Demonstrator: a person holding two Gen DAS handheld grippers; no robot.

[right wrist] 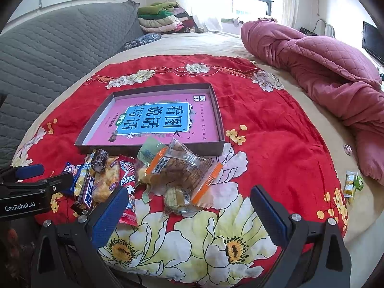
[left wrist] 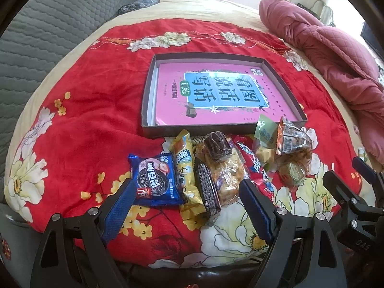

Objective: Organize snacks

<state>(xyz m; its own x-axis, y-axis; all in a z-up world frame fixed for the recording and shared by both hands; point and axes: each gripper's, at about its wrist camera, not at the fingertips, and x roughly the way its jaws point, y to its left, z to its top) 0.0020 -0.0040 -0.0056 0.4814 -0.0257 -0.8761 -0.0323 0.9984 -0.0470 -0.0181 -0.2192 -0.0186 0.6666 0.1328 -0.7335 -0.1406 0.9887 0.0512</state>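
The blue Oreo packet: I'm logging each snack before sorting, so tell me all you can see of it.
The blue Oreo packet is a small, glossy, sealed plastic wrapper with crimped ends, printed with a dark sandwich cookie and a strawberry. It lies flat on the red floral blanket at the left end of the snack pile, its right edge against a yellow packet. The open left tongs hover near, apparently not touching.

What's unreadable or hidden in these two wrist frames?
- Small yellow and green packets, right wrist view: too small and warped by the fisheye to identify.
- Round foil-wrapped snack, right wrist view: mostly covered by the clear orange-edged packet.
- Red packet, left wrist view: overlapped by neighbouring snacks and the left gripper finger.
- Tray floor, both views: covered by the pink book.
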